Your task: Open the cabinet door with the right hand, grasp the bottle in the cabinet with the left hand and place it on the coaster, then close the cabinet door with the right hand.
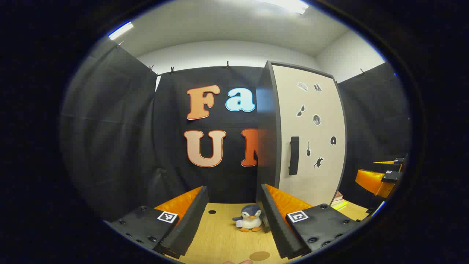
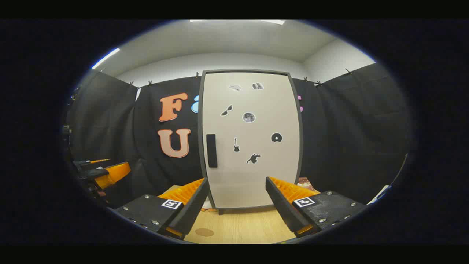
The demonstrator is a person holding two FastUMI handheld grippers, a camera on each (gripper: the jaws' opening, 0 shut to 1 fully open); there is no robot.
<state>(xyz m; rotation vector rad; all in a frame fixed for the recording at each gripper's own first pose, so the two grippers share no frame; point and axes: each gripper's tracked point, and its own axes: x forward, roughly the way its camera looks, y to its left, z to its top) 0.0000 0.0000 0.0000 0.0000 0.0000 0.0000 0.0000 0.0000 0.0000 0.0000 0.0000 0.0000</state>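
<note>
Right gripper view | flat cream cabinet door (image 2: 253, 143) closed | ribbed orange tongs (image 2: 236, 200) apart

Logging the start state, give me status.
Both grippers, left and right, open, empty. Cabinet door shut, handle untouched. Coaster bare. Penguin toy beside cabinet.

You see a cream cabinet door (image 2: 253, 146) with a dark grey frame, black handle (image 2: 211, 150) and small black-and-grey stickers. Your gripper fingers (image 1: 282, 203) are orange with black pads. The penguin toy (image 1: 250, 218) is navy, white, orange-footed; the table (image 1: 220, 234) light wood; the coaster (image 2: 204, 232) brown.
</note>
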